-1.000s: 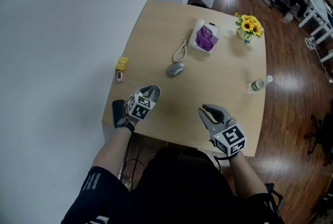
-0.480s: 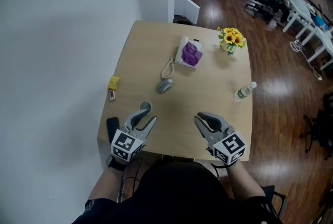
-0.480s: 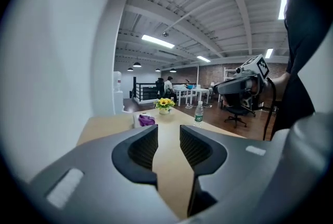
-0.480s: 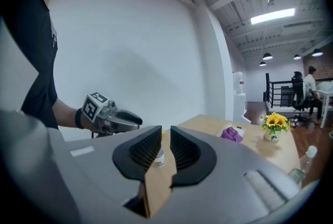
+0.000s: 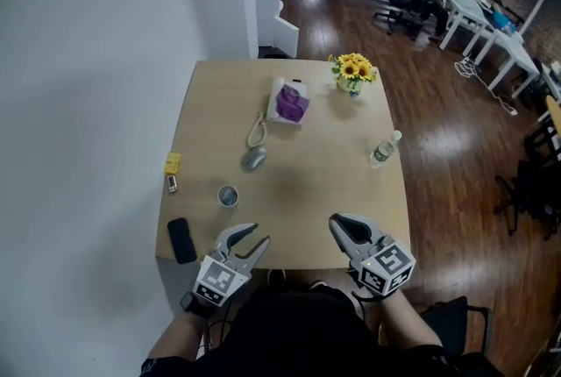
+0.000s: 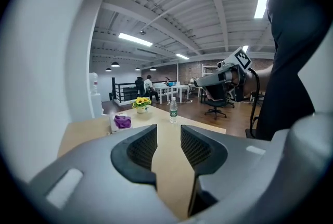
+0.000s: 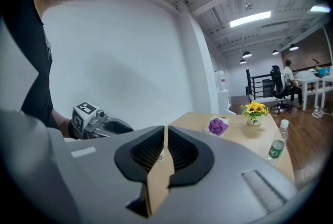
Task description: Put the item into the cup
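Note:
A small metal cup [image 5: 228, 195] stands upright on the wooden table [image 5: 307, 191], near its left front part. What is inside it is too small to make out. My left gripper [image 5: 249, 242] hovers at the table's near edge, a short way in front of the cup and apart from it. Its jaws are opening and nothing is between them, as the left gripper view [image 6: 169, 137] shows. My right gripper [image 5: 347, 229] is at the near edge to the right. Its jaws [image 7: 165, 139] are together with nothing held.
A black phone [image 5: 181, 239] lies at the front left corner. A yellow block [image 5: 173, 163] and a small stick [image 5: 172, 183] lie by the left edge. A grey mouse [image 5: 254, 159], tissue box [image 5: 289, 103], sunflowers [image 5: 352, 71] and water bottle [image 5: 382, 149] sit farther back.
My left gripper has drawn back from over the cup to the near table edge, and its jaws have spread. The cup now stands uncovered. The right gripper has barely moved.

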Tool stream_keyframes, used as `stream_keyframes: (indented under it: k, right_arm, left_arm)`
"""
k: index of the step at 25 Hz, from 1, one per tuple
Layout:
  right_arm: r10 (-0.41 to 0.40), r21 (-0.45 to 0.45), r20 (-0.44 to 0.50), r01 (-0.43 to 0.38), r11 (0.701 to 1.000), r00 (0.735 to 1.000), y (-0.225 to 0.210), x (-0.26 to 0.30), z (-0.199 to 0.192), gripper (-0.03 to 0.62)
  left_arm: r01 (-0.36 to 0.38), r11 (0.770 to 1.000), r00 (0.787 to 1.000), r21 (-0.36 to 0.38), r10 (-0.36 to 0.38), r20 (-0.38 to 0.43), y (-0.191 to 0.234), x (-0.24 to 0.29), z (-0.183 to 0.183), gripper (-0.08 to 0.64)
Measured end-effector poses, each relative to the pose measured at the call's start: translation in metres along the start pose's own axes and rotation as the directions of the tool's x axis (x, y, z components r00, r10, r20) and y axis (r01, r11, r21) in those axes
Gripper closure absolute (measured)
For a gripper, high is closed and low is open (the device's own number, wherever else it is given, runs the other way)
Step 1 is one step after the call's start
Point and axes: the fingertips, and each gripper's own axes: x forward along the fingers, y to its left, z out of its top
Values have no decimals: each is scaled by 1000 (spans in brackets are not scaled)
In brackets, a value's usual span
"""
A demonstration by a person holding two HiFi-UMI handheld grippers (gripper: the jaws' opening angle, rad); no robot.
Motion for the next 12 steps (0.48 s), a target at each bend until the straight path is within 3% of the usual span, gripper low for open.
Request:
stream_keyframes:
  k: [5, 9, 12]
  right_arm:
    - [-6, 1, -8, 6, 1000, 1000, 22, -46, -24, 583]
    - [2, -16, -10, -2, 1000, 1000, 40, -91, -39, 584]
    - [23, -43, -7, -23, 999, 1000, 58, -129, -53, 584]
  left_arm:
    - [-11, 1000, 1000, 2, 11, 20, -41, -16, 1, 423]
    - [-28, 999, 999, -46, 30, 43, -87, -28, 3, 424]
    - [-51, 999, 998, -3, 51, 20, -133, -42, -1, 425]
